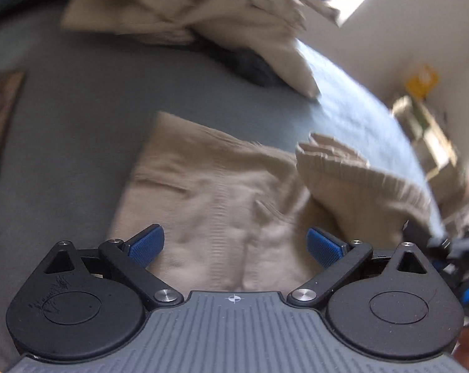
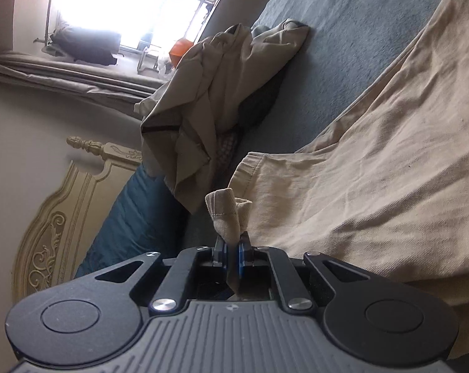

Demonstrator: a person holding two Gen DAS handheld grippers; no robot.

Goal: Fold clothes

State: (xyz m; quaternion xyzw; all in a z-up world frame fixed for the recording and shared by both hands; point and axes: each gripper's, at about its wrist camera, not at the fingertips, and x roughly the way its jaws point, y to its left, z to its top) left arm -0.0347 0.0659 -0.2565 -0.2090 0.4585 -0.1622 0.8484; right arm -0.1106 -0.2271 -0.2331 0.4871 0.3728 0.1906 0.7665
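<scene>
On the grey-blue bedspread [image 1: 79, 118] lies the beige garment [image 1: 209, 205] being folded, spread partly flat with one corner lifted off the bed. That raised corner is pinched in the right gripper [image 2: 232, 250], whose blue pads are clenched on a small tuft of the cloth; gripping so near the edge probably lets the person carry the fabric over the rest of the piece to make a fold. The left gripper [image 1: 234, 245] hangs just above the flat part of the garment with its jaws spread wide and nothing between them, likely ready to pin or catch another edge while the other side is carried across. Farther up the bed sits a heap of unfolded beige clothes [image 2: 215, 93], well apart from the working piece, so it seems to wait its turn. Beyond the heap, a blue pillow [image 2: 135, 217] and a carved cream headboard [image 2: 60, 217] mark the head of the bed.
</scene>
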